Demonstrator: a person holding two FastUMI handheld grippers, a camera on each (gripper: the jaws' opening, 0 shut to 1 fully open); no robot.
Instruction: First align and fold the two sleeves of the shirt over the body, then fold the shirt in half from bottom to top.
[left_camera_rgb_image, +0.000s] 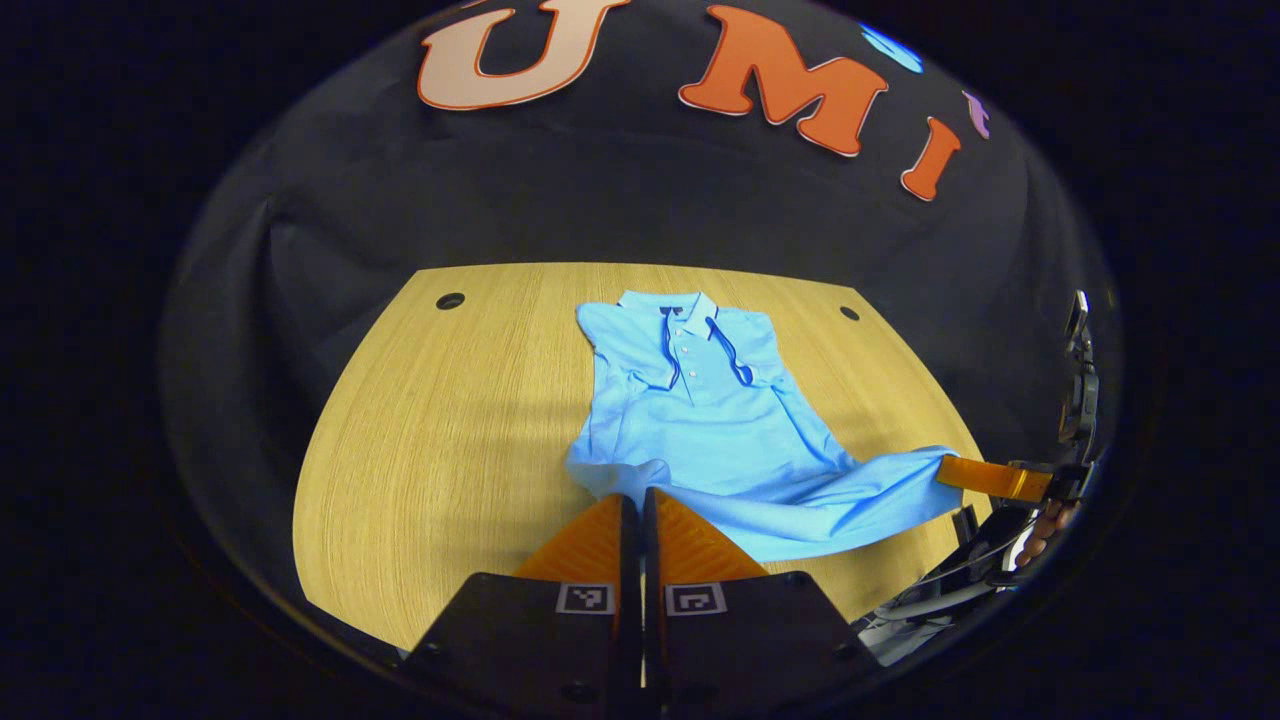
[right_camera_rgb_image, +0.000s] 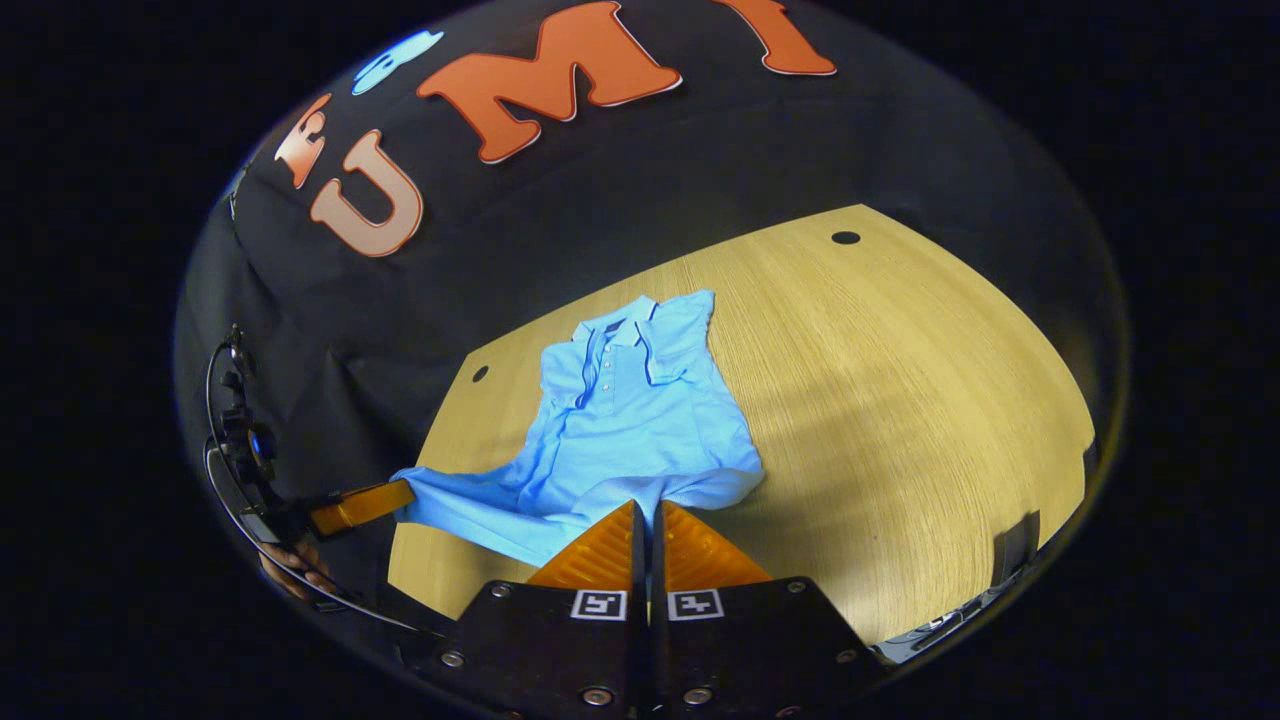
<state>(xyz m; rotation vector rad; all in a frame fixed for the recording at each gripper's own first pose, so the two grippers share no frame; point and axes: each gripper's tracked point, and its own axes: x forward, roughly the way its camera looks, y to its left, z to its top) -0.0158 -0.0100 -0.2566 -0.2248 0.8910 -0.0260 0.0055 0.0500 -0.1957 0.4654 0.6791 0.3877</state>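
Two hand-held grippers pinch the bottom hem of a light blue polo shirt on a wooden table.

In the left gripper view, the left gripper (left_camera_rgb_image: 632, 500) sits at the bottom centre, its fingers pressed together on the near hem of the shirt (left_camera_rgb_image: 700, 420). At the right edge of that frame the right gripper (left_camera_rgb_image: 950, 472) grips the hem's other corner, pulled out to the side, a hand (left_camera_rgb_image: 1045, 530) just below it. In the right gripper view, the right gripper's fingers are likewise closed on the hem at the bottom centre. Farther up, both sleeves lie folded over the body, the collar pointing to the far edge of the table (left_camera_rgb_image: 440, 440). Square black-and-white markers sit on each gripper's body; no brand or words are readable on the shirt.
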